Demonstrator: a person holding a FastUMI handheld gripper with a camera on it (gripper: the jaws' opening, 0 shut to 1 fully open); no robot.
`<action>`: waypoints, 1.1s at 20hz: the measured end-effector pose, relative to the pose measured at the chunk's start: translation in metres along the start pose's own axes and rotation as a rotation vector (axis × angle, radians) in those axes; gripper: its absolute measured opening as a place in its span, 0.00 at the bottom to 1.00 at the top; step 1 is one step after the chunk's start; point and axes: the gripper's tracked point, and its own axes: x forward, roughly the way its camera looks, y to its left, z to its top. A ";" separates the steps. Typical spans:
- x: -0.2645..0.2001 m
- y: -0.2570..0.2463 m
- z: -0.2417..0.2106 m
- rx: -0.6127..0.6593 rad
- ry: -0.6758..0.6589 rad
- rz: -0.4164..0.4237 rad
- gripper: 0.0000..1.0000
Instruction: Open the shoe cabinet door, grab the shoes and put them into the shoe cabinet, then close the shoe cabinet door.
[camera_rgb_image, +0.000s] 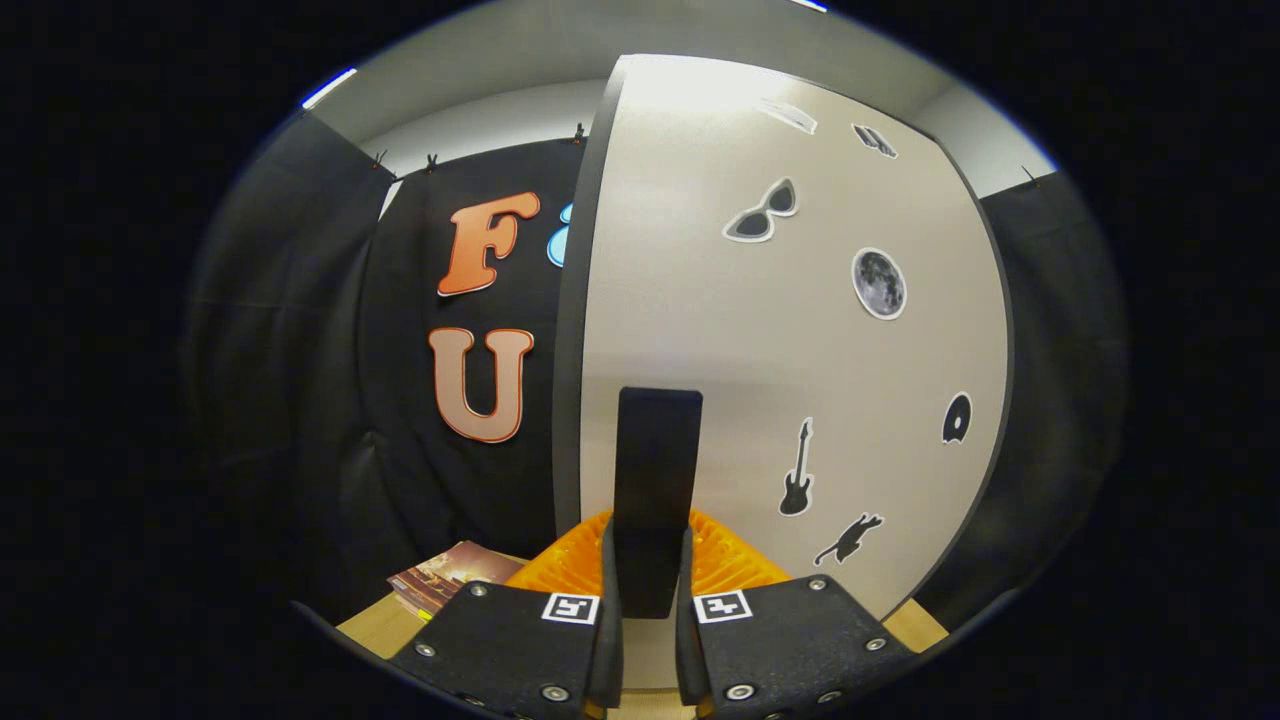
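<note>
The cabinet door (800, 330) stood close ahead of the gripper (648, 620), a pale panel with a dark left edge and small stickers scattered over its right part. A dark upright handle (655, 490) rose from it, and its lower end sat between the two fingers (606, 600), which had closed in until they appeared to press it from either side. The door looked swung partly out, its dark edge turned toward the camera, so I judged the opening step was in hand, though a closing pull could not be ruled out. No shoes were to be seen. The next move would call for a steady pull along the door's arc without letting the handle slip. Near left, a book (445, 578) lay on the wooden table (375, 625).
</note>
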 end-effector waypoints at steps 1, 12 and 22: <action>-0.004 -0.001 0.000 0.000 0.003 -0.002 0.20; -0.064 -0.022 -0.002 0.012 0.016 -0.033 0.20; -0.102 -0.046 -0.006 0.007 0.025 -0.026 0.20</action>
